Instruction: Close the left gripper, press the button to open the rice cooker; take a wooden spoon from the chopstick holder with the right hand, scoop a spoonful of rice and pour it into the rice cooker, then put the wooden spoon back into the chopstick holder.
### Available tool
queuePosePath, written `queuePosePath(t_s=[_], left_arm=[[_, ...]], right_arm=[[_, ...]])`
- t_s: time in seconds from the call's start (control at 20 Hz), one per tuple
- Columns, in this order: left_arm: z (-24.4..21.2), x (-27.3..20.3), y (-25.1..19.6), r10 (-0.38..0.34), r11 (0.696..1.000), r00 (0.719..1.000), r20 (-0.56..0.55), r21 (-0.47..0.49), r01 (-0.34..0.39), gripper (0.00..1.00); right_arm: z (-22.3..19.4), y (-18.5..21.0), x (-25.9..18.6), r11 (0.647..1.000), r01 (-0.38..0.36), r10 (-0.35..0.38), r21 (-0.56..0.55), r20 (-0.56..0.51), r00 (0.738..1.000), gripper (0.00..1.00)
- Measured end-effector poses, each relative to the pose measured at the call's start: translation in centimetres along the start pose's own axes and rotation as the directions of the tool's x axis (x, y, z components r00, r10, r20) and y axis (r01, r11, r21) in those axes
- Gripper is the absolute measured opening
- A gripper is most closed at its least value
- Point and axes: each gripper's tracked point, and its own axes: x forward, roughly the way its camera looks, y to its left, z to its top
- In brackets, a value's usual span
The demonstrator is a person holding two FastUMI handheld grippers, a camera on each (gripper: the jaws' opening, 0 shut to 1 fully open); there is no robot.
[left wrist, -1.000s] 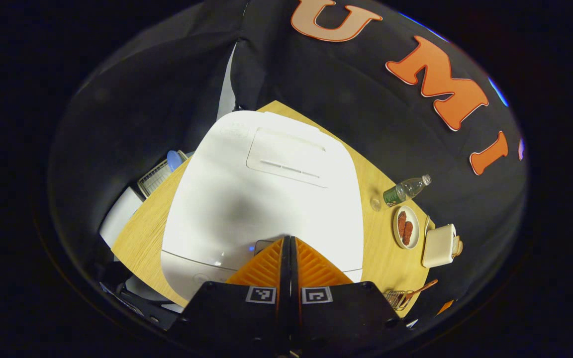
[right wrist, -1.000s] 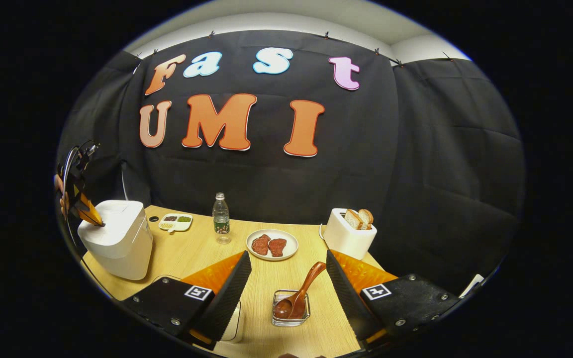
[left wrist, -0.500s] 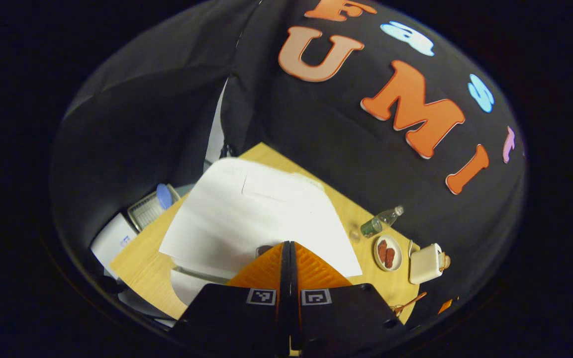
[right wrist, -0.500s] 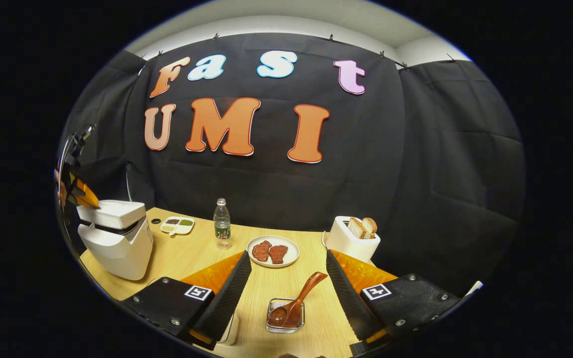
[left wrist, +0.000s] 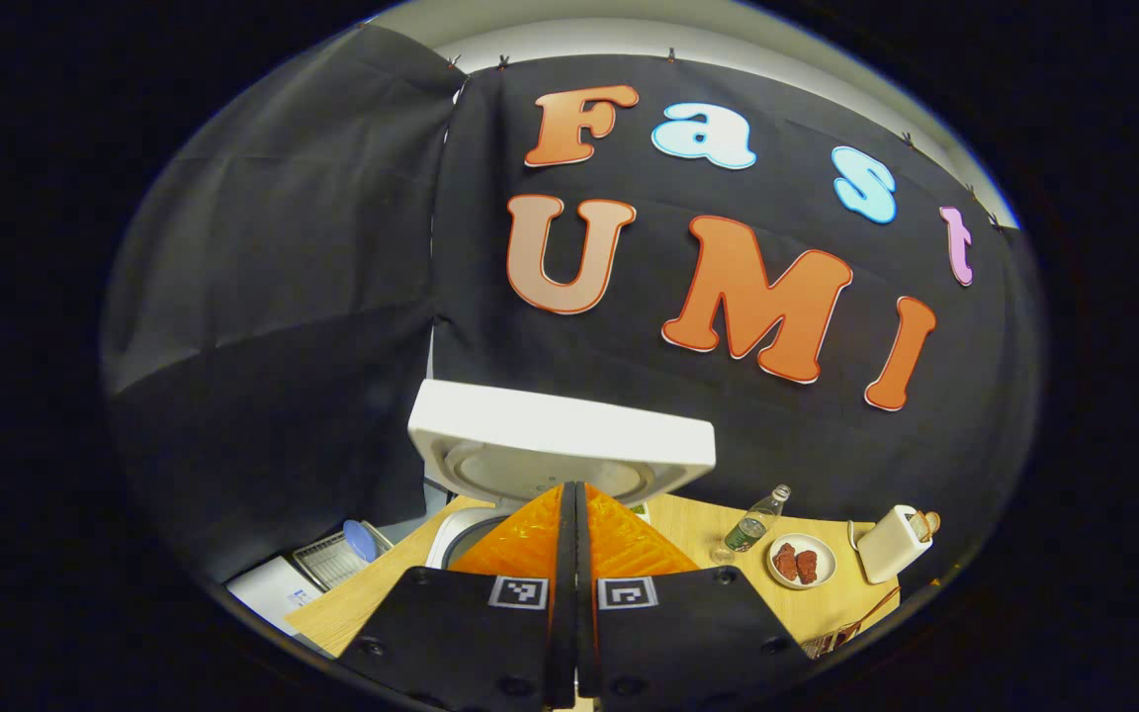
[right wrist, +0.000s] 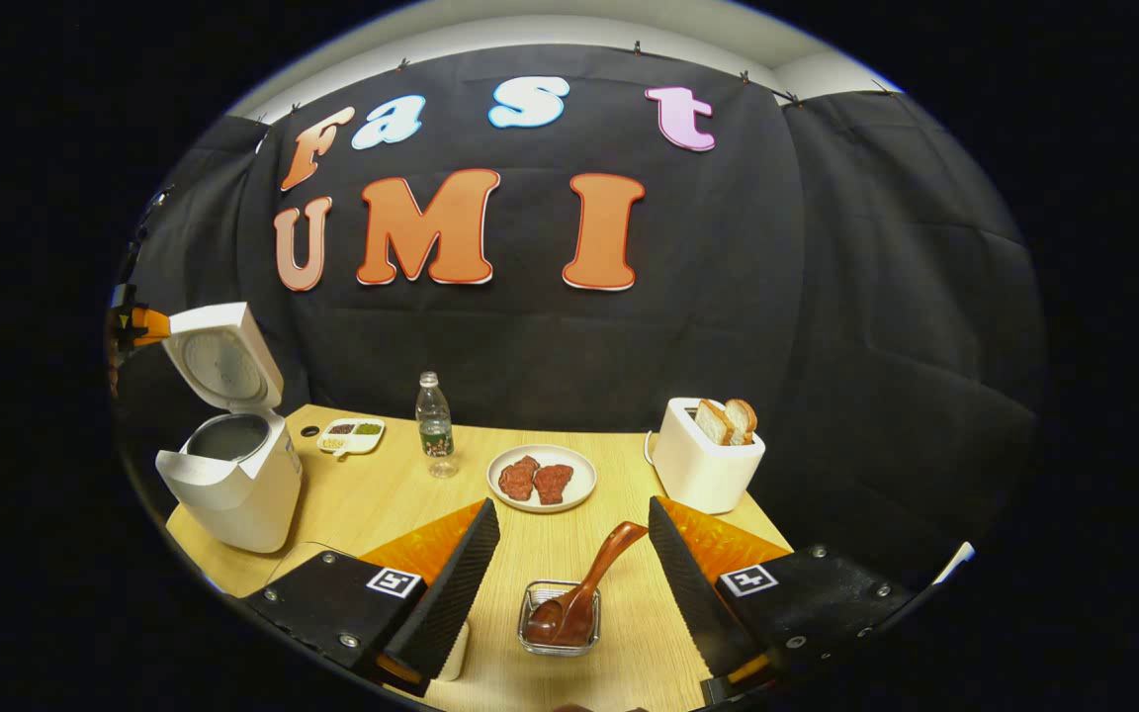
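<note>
The white rice cooker (right wrist: 233, 485) stands at the table's left end with its lid (right wrist: 223, 356) swung up and the inner pot showing. My left gripper (left wrist: 569, 487) is shut on nothing, its tips just in front of the raised lid (left wrist: 560, 435). In the right gripper view it shows as the left gripper (right wrist: 139, 324) at the lid's top edge. A wooden spoon (right wrist: 594, 574) leans in the small wire chopstick holder (right wrist: 558, 628). My right gripper (right wrist: 572, 506) is open, its fingers either side of the spoon and not touching it.
On the wooden table (right wrist: 382, 494) stand a water bottle (right wrist: 434, 420), a plate of meat (right wrist: 540, 478), a toaster with bread (right wrist: 708, 455) and a small divided dish (right wrist: 352, 435). A white container (right wrist: 453, 653) is partly hidden under my right gripper's left finger.
The cooker's lid went from shut to fully upright. My left gripper rose and tilted up with it, still shut. The right gripper barely moved.
</note>
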Motion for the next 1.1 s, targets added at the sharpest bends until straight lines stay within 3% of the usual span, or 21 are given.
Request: queuePosePath(t_s=[0.3, 0.45, 0.5, 0.55, 0.75, 0.9, 1.1], left_arm=[[-0.6, -3.5, -2.6, -0.013, 0.994, 0.999, 0.039, 0.107, 0.009, 0.06], [-0.9, -5.4, -4.2, -0.028, 0.994, 0.997, 0.072, 0.109, 0.020, 0.27], [-0.8, -6.2, -4.3, -0.023, 0.994, 0.996, 0.088, 0.112, 0.013, 0.40], [-1.1, -6.6, -4.5, -0.024, 0.993, 0.995, 0.097, 0.115, 0.013, 0.42], [-2.3, -8.5, -5.5, -0.020, 0.991, 0.994, 0.111, 0.135, 0.005, 0.72], [-3.2, -9.7, -5.8, -0.002, 0.990, 0.995, 0.104, 0.143, -0.013, 0.87], [-4.6, -10.7, -7.4, 0.010, 0.983, 0.995, 0.097, 0.181, -0.027, 0.87]], right_arm=[[-3.0, -1.5, 2.1, 0.998, -0.003, 0.010, 0.063, -0.106, 0.994, 0.94], [-4.7, -1.3, 3.8, 0.992, -0.014, 0.036, 0.124, -0.172, 0.984, 0.94], [-5.3, -1.3, 4.4, 0.989, -0.016, 0.046, 0.149, -0.201, 0.979, 0.94], [-6.1, -1.4, 5.2, 0.985, -0.016, 0.057, 0.174, -0.231, 0.971, 0.94], [-8.2, -1.9, 7.3, 0.977, 0.001, 0.070, 0.212, -0.325, 0.943, 0.94], [-9.6, -2.5, 8.9, 0.979, 0.018, 0.061, 0.204, -0.374, 0.926, 0.93], [-11.8, -3.1, 10.8, 0.975, 0.043, 0.061, 0.217, -0.452, 0.890, 0.92]])
